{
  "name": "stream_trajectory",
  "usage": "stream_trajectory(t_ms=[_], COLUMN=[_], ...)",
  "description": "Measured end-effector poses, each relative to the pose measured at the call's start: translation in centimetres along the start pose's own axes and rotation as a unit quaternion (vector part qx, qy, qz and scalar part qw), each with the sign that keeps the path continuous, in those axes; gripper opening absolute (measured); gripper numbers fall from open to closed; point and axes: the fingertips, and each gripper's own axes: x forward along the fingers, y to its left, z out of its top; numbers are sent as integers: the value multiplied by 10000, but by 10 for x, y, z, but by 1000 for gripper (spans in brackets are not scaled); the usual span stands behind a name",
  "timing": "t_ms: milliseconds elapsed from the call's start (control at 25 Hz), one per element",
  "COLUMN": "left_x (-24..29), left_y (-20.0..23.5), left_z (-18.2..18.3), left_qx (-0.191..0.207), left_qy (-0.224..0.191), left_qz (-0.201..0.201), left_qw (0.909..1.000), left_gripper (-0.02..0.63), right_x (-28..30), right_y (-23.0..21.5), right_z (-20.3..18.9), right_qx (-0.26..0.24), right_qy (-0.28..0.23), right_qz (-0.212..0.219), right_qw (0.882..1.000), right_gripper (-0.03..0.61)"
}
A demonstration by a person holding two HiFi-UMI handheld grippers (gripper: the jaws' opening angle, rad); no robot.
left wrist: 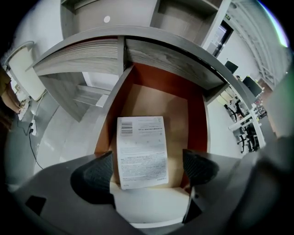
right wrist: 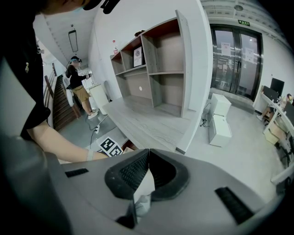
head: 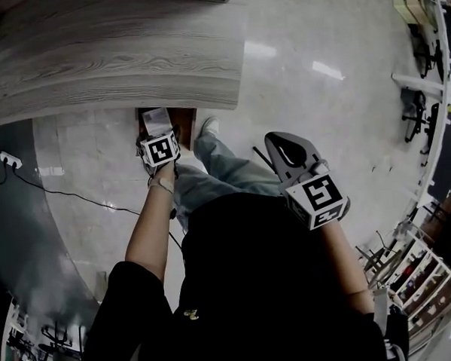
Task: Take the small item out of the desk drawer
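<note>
Just one white barcoded slip (left wrist: pixel 141 151) lies in the open drawer (left wrist: pixel 156 92) beneath the grey surface (head: pixel 114 61) — left gripper (left wrist: pixel 148 164) over the drawer, jaws wide, empty; right gripper (right wrist: pixel 147 153) closed, empty; glossy pale floor (head: pixel 319 95).

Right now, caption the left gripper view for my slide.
Left gripper, jaws wide apart, poised over a white printed paper slip lying in the open red-brown wooden drawer under the grey wood-grain desk.

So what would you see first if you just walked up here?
Probably the white sheet with a barcode, lying in the open red-brown drawer under the grey desk. The left hand-held gripper points at it with jaws wide apart, while the right hand-held gripper is shut, at the person's right side.
</note>
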Motion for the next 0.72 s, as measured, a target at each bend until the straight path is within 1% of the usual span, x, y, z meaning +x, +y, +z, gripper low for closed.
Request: stream_trajectory(t_ms=[200, 360, 560, 720], left_x=[7, 3, 15, 14], left_y=[2, 2, 4, 4], left_z=[-2, 4, 2, 11], left_qx=[-10, -18, -42, 47], left_qy=[80, 194, 264, 268], left_qz=[25, 79, 134, 195], left_qw=[10000, 9998, 9996, 9994], left_gripper=[459, 460, 459, 459], right_x=[-3, -5, -4, -4], right_y=[-1, -1, -4, -6], right_z=[-1, -4, -5, -3], right_qx=[-6, 8, 41, 72], right_qy=[-27, -28, -24, -20], right_qz=[-3, -3, -14, -28], right_qw=[10000, 10000, 10000, 10000], right_gripper=[-3, -3, -3, -3])
